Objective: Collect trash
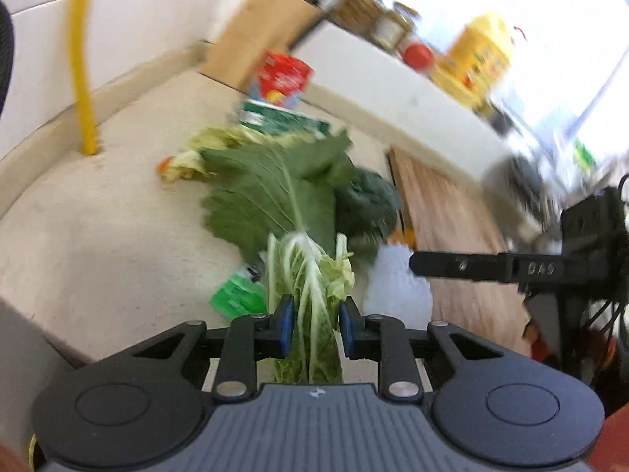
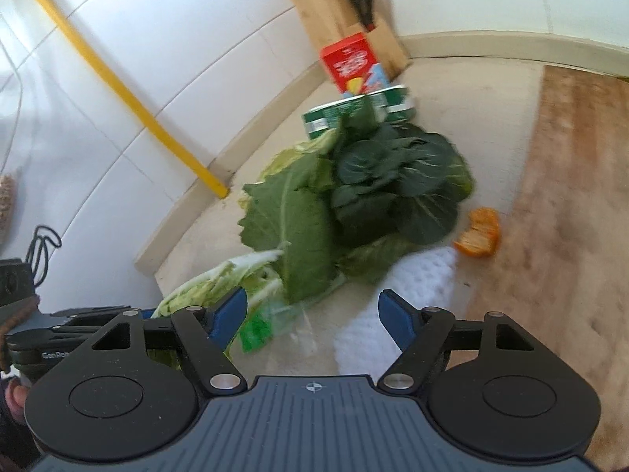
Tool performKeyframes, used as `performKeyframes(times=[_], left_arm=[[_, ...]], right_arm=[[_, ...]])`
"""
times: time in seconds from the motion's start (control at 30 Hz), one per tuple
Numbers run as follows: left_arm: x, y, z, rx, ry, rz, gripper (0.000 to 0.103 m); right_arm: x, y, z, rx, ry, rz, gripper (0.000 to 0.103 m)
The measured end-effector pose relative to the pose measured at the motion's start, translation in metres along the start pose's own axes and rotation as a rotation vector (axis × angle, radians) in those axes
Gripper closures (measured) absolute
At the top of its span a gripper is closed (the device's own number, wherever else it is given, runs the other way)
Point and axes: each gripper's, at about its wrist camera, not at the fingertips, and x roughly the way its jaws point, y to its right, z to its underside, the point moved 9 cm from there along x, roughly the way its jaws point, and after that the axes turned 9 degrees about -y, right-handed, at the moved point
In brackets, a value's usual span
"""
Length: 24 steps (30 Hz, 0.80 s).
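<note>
Left claw (image 1: 312,328) clenched on pale cabbage leaf (image 1: 310,275), its long axis running straight ahead from the fingers toward the desk's back wall. Right claw (image 2: 312,316) released, nearer the white paper towel (image 2: 397,299) just ahead; orange peel (image 2: 477,234) beyond, by the wooden board (image 2: 570,196).

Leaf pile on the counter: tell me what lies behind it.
Behind the leaf pile a green box lies partly covered by leaves, then a red carton against the wooden knife block. The green box's lower part is hidden.
</note>
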Motion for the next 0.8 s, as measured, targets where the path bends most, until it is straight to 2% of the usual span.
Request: performKeyframes(times=[0.1, 0.2, 0.33, 0.47, 0.57, 0.6, 0.63, 0.8], left_arm=[[-0.002, -0.009, 0.002, -0.043, 0.045, -0.021, 0.082], [0.0, -0.01, 0.005, -0.077, 0.072, 0.004, 0.088], [-0.008, -0.011, 0.005, -0.1, 0.118, 0.02, 0.089], [0.004, -0.007, 0.008, -0.031, 0.081, -0.037, 0.087], [0.017, 0.007, 0.008, 0.063, 0.035, -0.056, 0.061], [0.021, 0.011, 0.008, 0.103, 0.019, -0.076, 0.046], [0.027, 0.013, 0.007, 0.142, 0.008, -0.106, 0.036], [0.056, 0.013, 0.002, 0.262, -0.048, -0.234, 0.027]], right_arm=[[0.015, -0.014, -0.012, -0.046, -0.021, 0.001, 0.023], [0.021, -0.024, -0.021, -0.057, -0.032, -0.029, 0.024], [0.031, -0.029, -0.024, -0.075, -0.056, -0.027, 0.024], [0.035, -0.029, -0.025, -0.056, -0.062, -0.04, 0.023], [0.036, -0.028, -0.023, -0.054, -0.071, -0.038, 0.022], [0.036, -0.027, -0.022, -0.052, -0.072, -0.039, 0.022], [0.036, -0.026, -0.021, -0.047, -0.071, -0.039, 0.022], [0.035, -0.02, -0.012, -0.015, -0.077, -0.043, 0.021]])
